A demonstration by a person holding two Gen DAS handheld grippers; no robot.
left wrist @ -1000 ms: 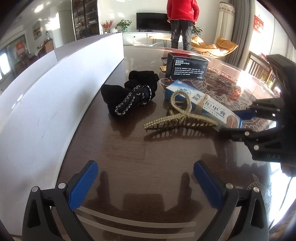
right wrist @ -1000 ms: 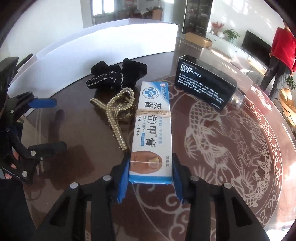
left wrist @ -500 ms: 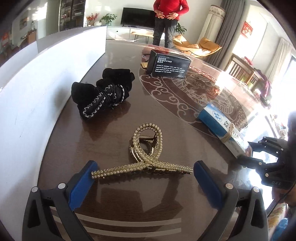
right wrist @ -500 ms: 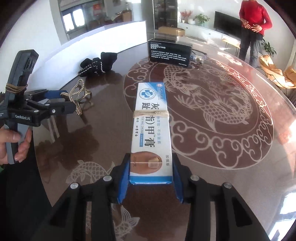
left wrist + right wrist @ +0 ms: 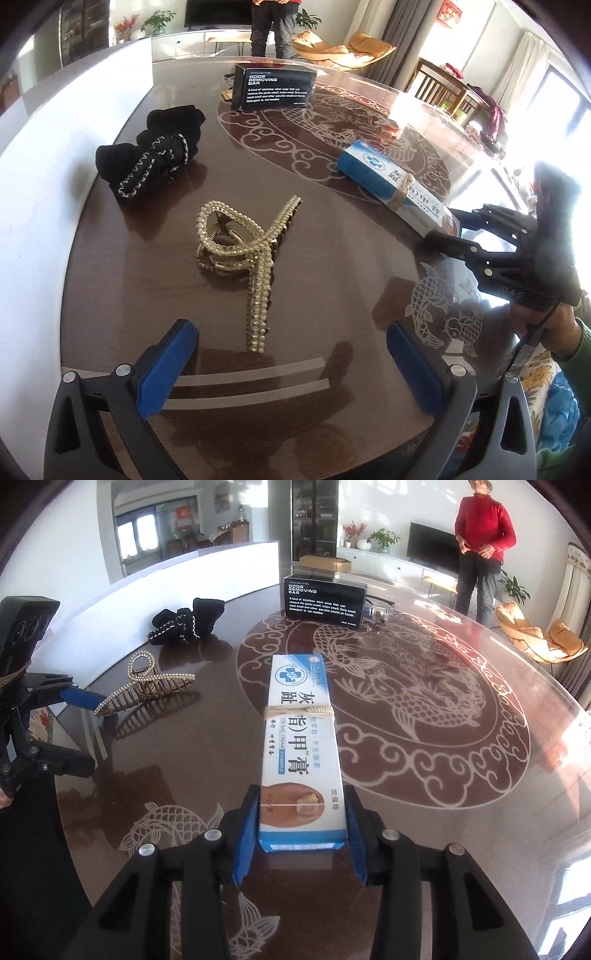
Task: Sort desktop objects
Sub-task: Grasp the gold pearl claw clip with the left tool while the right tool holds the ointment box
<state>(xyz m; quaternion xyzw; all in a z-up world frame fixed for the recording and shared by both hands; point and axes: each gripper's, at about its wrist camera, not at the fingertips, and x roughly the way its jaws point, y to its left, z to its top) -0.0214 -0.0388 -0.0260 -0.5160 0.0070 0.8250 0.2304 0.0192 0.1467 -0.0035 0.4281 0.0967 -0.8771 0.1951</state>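
Left wrist view: my left claw (image 5: 291, 365) stands wide apart over the table (image 5: 332, 258), the gold hair clip (image 5: 243, 251) lying just ahead. Right wrist view: my right claw (image 5: 301, 830) clamps the cream box (image 5: 299, 738) near the table's close edge.

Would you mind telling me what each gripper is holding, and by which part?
The right gripper clamps the cream box by its near end. The left gripper holds nothing.

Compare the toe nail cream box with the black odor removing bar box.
The toe nail cream box is white and blue, long and slim, lying flat, gripped by the right gripper; the odor removing bar box is black, squatter, standing on edge, untouched. Only the cream box has string around it. Both are printed cartons.
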